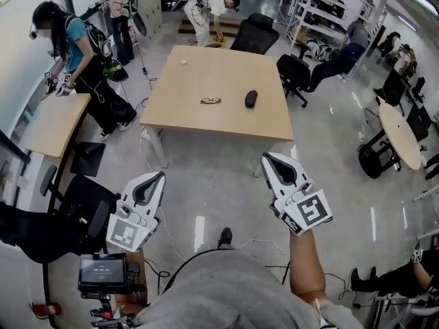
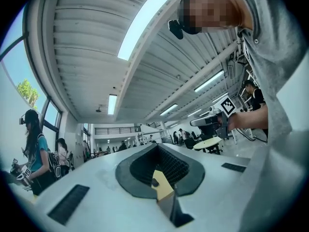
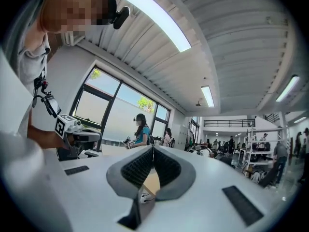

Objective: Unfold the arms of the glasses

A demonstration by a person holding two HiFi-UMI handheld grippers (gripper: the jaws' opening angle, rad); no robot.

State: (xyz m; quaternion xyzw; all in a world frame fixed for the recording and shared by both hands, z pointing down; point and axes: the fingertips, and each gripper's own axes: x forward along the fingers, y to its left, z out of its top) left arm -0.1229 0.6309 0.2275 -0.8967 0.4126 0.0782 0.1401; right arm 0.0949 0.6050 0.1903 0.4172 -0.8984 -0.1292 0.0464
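The glasses (image 1: 210, 101) lie on the light wooden table (image 1: 185, 81), a few steps ahead of me, with a dark frame and too small to tell how the arms stand. A black oval object (image 1: 251, 99) rests just to their right. My left gripper (image 1: 162, 175) hangs low at the left, over the floor and short of the table, jaws together and holding nothing. My right gripper (image 1: 266, 157) is level with it at the right, shut and empty too. In the left gripper view the left gripper (image 2: 157, 145) points slightly upward; in the right gripper view the right gripper (image 3: 153, 146) points level.
A small white item (image 1: 183, 62) lies at the table's far left. Black office chairs (image 1: 255, 36) stand beyond it. A side desk (image 1: 53, 122) with a person (image 1: 65, 46) is at the left, a round table (image 1: 400, 134) at the right, a black chair (image 1: 75, 211) near my left.
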